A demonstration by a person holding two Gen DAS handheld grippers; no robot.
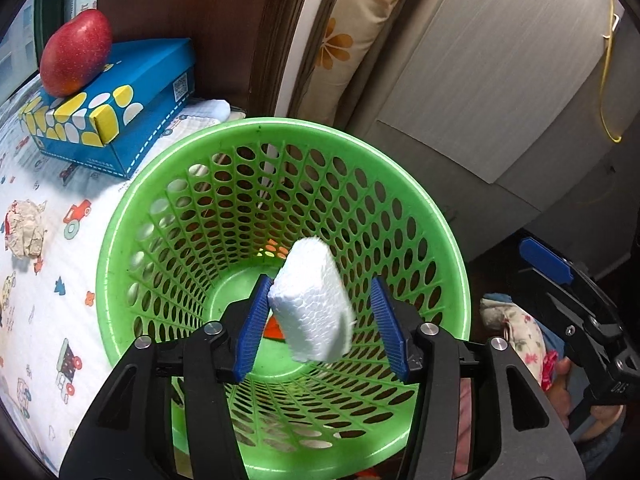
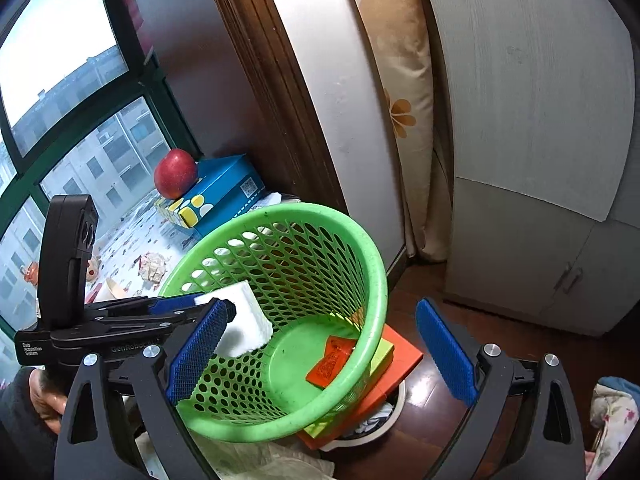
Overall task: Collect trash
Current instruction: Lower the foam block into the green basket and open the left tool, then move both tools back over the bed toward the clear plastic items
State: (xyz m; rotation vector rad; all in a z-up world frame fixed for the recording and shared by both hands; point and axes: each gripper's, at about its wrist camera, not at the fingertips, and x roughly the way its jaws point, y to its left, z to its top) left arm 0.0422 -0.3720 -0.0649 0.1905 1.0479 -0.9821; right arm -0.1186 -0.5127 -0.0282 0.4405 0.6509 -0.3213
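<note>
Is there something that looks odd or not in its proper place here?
Yes. The green basket sits tilted on an orange box instead of flat on the floor, and a red apple rests on top of the blue tissue box.

A red apple (image 1: 76,53) rests on a blue tissue box (image 1: 116,108) lying on the cartoon-print cloth (image 1: 36,312). A floral cushion (image 1: 352,36) leans upright beside a grey cabinet (image 2: 532,208).

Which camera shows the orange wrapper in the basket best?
The right wrist view: the orange wrapper lies in full view on the green basket's floor. In the left wrist view the foam block hides most of it.
</note>
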